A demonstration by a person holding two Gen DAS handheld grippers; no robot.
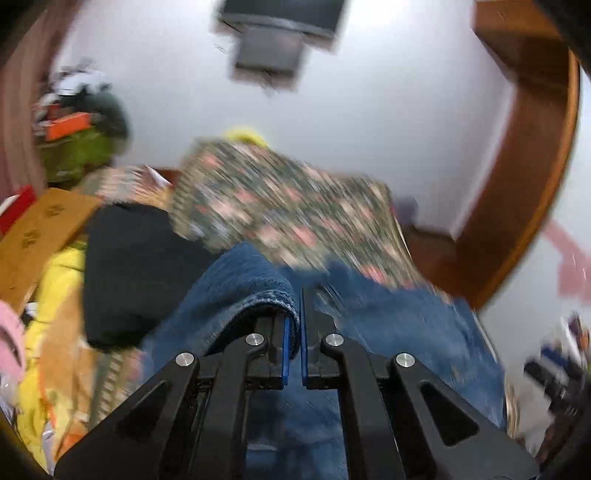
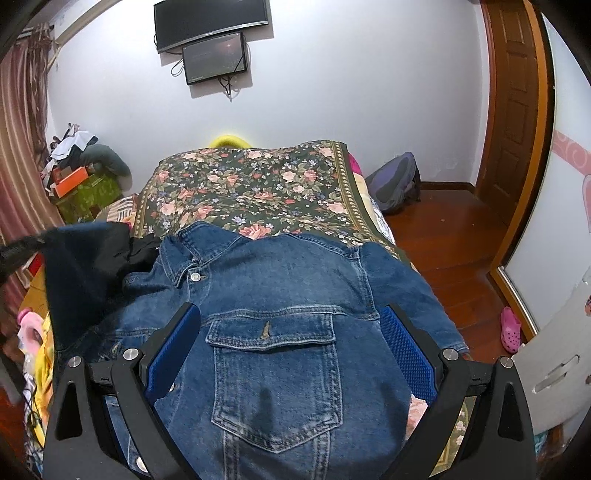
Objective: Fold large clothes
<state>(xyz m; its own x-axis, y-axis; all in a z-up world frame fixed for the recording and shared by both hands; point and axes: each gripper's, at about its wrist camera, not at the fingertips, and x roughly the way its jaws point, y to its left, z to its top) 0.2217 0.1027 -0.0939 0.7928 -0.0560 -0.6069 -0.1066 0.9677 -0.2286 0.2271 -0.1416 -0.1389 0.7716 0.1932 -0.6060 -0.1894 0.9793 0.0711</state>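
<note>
Denim jacket [image 2: 280, 332], heavy and stiff at the seams, lies front-up on the floral bed [image 2: 251, 184]. Left claw [image 1: 298, 321] is clenched on a folded edge; right claw [image 2: 291, 354] hovers spread wide over the chest pocket, gripping nothing. Hems look the best hold.

A home bedroom is shown: a bed with a floral bedspread [image 2: 255, 188] at centre, wall-mounted screens [image 2: 212, 27] far, curtains [image 2: 18, 147] left, and a wooden door [image 2: 517, 96] right.
</note>
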